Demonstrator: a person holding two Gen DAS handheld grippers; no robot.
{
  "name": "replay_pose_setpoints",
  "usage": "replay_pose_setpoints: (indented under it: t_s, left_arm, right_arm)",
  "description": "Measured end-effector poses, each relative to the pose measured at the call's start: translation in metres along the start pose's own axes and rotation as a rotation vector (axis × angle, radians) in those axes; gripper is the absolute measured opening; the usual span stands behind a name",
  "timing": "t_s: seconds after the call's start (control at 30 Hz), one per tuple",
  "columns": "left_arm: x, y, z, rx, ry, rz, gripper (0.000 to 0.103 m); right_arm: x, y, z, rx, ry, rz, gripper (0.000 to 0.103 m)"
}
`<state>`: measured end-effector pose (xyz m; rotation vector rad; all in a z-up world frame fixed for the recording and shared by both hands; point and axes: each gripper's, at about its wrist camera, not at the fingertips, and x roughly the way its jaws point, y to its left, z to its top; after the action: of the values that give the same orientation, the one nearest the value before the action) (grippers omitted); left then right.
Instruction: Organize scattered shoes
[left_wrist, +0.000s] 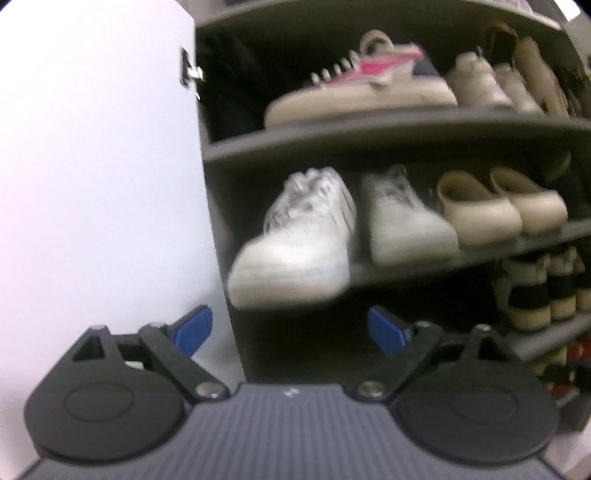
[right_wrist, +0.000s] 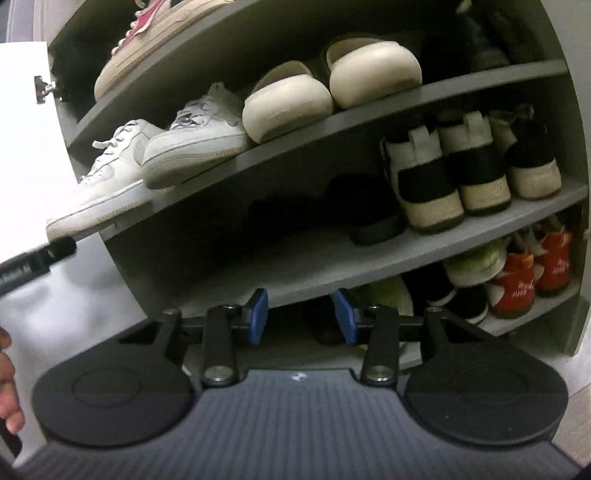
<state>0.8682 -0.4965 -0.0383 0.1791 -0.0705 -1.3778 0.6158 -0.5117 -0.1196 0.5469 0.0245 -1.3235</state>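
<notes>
Right wrist: orange shoes (right_wrist: 517, 280), fingers (right_wrist: 258, 314) narrow, empty | left wrist: fingers (left_wrist: 199, 325) wide, empty

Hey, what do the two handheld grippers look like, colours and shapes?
Both match. The left gripper and right gripper each have blue finger pads on black linkage arms with silver pivot bolts. Two round black discs flank a grey ribbed body bearing a small white mark. No cables or sleeves show.
</notes>
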Motion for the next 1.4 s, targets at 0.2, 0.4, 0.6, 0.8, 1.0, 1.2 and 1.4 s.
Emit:
replay_pose_setpoints:
  t_s: [0.2, 0.4, 0.6, 0.8, 1.0, 1.2, 1.4]
  left_arm:
    - [0.015, 0.003, 0.007, -0.108, 0.014, 0.014, 0.078]
    - [0.034, 0.002, 0.006, -0.189, 0.029, 0.059, 0.07]
    - [0.059, -0.02, 0.016, -0.202, 0.058, 0.058, 0.065]
    - [0.081, -0.048, 0.01, -0.16, 0.045, 0.031, 0.061]
    - [0.069, -0.069, -0.008, -0.201, 0.099, -0.026, 0.083]
    - [0.036, -0.097, -0.022, -0.151, 0.174, -0.195, 0.094]
    - [-0.005, -0.116, -0.033, -0.059, 0.182, -0.389, 0.096]
  right_arm:
    - [-0.005, -0.004, 0.001, 0.028, 0.034, 0.032, 0.045]
    - [-0.016, -0.012, -0.003, 0.059, 0.071, -0.004, 0.045]
    - [-0.036, -0.026, 0.002, 0.109, 0.062, -0.044, 0.045]
    - [-0.055, -0.044, 0.003, 0.137, 0.058, -0.134, 0.045]
    - [-0.087, -0.064, 0.011, 0.162, 0.042, -0.198, 0.045]
    - [-0.156, -0.094, 0.021, 0.314, 0.039, -0.161, 0.045]
    - [-0.259, -0.145, 0.02, 0.228, -0.098, -0.34, 0.049]
